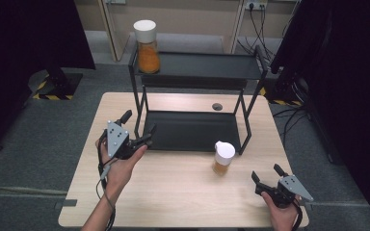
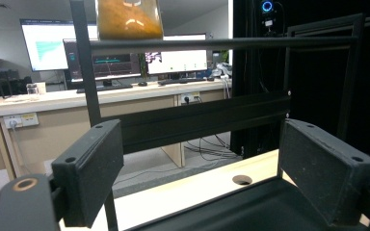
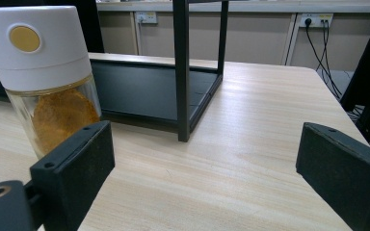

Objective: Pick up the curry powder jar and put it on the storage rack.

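A black two-tier rack (image 1: 197, 67) stands at the back of the wooden table (image 1: 183, 192). On its top shelf, at the left end, sits a white-lidded jar of orange powder (image 1: 146, 45), whose base appears as the jar (image 2: 129, 18) in the left gripper view. A second white-lidded jar (image 1: 223, 158) stands on the table in front of the rack's right leg. My left gripper (image 1: 138, 122) is open at the rack's front left corner, nothing between its jaws (image 2: 207, 168). My right gripper (image 1: 266, 173) is open near the table's front right, with the second jar (image 3: 43, 72) just beyond its left jaw.
The rack's lower shelf (image 1: 192, 131) is bare, and a round cable hole (image 1: 217, 106) lies behind it. The rack's front right leg (image 3: 182, 72) stands ahead of the right gripper. Dark curtains and cables flank the table.
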{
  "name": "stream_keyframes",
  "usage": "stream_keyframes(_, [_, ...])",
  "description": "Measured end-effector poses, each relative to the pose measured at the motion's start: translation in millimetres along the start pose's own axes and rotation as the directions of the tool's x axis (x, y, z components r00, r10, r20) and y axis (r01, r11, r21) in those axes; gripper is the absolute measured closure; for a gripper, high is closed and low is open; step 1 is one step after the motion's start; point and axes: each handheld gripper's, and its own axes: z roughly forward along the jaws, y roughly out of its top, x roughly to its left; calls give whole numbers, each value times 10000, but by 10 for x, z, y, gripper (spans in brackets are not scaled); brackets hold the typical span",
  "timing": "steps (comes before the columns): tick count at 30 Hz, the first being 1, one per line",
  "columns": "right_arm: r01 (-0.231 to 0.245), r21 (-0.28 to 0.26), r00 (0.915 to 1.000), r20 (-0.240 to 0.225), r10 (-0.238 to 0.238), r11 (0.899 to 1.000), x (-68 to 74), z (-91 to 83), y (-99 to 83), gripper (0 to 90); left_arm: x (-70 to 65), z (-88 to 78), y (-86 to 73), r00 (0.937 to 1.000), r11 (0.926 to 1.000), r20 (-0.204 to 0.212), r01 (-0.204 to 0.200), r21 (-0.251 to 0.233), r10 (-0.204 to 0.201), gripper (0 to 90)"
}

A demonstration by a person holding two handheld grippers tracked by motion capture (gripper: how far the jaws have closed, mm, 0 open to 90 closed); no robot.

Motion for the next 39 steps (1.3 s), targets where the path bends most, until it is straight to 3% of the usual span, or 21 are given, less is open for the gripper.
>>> stream_keyframes(30, [-6,-9,10000,9,6,10000,2,-1,-1,66,-34,-299,-563,9994,9964,69,344,769,-350,156])
stream_keyframes(39, [-13,-23,10000,-2,13,10000,0,-2,-4,66,-71,-452,-882,9986,9940,87,512,968,-522,161])
